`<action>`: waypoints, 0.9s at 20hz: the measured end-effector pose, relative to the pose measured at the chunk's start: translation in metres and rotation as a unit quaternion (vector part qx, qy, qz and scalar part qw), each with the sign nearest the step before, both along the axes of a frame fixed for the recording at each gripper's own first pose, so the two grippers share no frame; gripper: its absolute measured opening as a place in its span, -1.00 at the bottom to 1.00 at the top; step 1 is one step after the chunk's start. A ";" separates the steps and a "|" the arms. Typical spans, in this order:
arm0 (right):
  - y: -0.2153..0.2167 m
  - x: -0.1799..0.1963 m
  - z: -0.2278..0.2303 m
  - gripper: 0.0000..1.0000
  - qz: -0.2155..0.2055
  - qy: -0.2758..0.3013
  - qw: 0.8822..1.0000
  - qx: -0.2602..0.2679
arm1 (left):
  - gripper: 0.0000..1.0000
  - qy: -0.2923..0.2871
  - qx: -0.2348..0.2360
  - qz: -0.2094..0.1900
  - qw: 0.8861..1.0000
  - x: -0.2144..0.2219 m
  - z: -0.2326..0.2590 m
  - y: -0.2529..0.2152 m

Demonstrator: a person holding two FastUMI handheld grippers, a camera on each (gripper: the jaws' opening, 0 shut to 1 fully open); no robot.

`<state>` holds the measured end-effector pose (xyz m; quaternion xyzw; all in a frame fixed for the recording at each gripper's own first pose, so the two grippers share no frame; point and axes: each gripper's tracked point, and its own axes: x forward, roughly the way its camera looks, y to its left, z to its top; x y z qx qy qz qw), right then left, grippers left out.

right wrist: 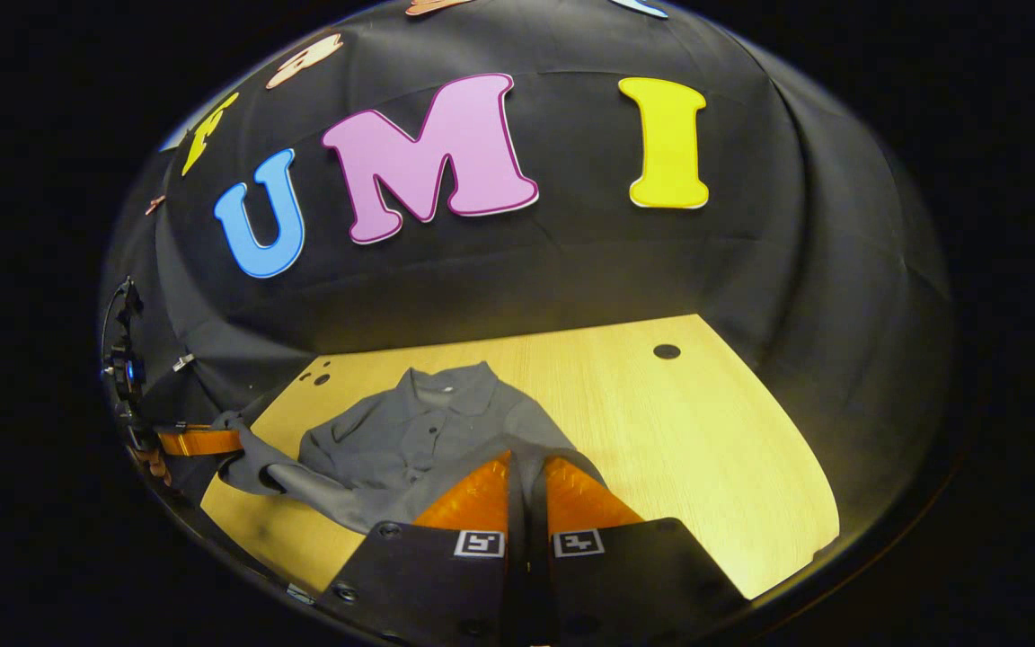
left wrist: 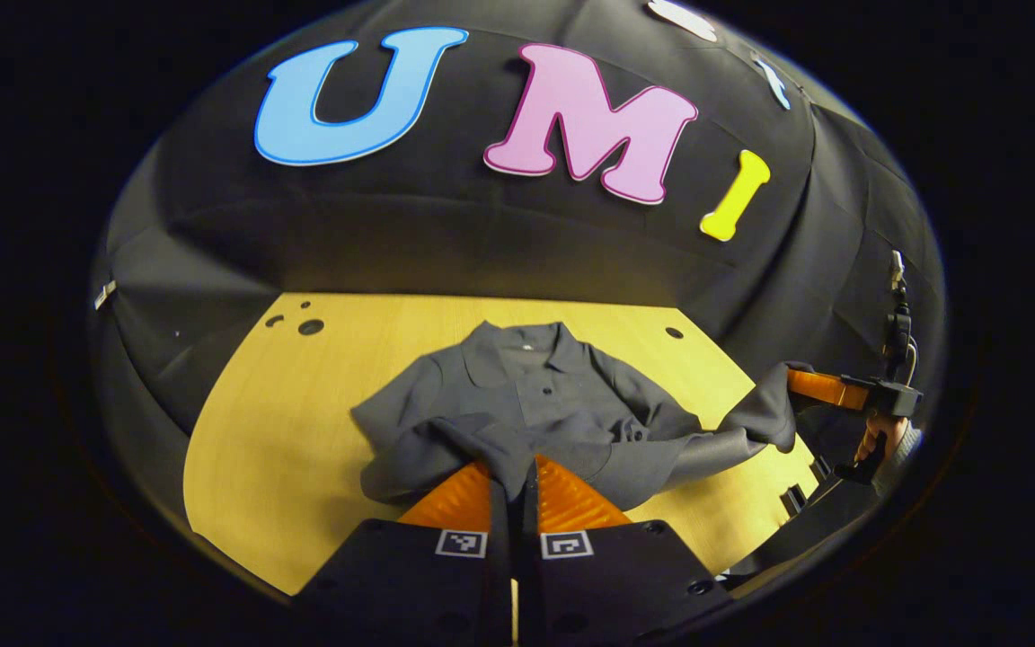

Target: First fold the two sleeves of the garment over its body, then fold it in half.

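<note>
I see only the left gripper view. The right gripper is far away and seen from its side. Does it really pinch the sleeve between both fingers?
Observer: Yes. In the right gripper view the right gripper is closed, and the sleeve runs in between its two fingers.
Operator: How does my left gripper look from that side?
Observer: The left gripper is at the far left edge of the table, gripping the end of the other sleeve, which is pulled out sideways from the garment body.

Both claws (left wrist: 513, 481) (right wrist: 526, 481) clamped on cloth.
</note>
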<state>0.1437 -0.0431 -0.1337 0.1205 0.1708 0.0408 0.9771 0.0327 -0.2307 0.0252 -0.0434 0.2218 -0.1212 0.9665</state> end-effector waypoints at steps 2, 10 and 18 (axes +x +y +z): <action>-0.002 0.022 0.013 -0.90 -0.002 -0.013 1.000 0.002 | -0.84 -0.014 0.000 0.006 1.000 0.017 0.013 0.005; 0.005 0.111 0.039 -0.89 0.002 -0.049 0.999 0.000 | -0.84 -0.033 -0.002 0.045 0.998 0.093 0.031 0.032; 0.014 0.196 -0.022 -0.90 0.008 -0.014 1.000 -0.011 | -0.85 -0.027 0.025 0.062 0.997 0.178 -0.003 0.047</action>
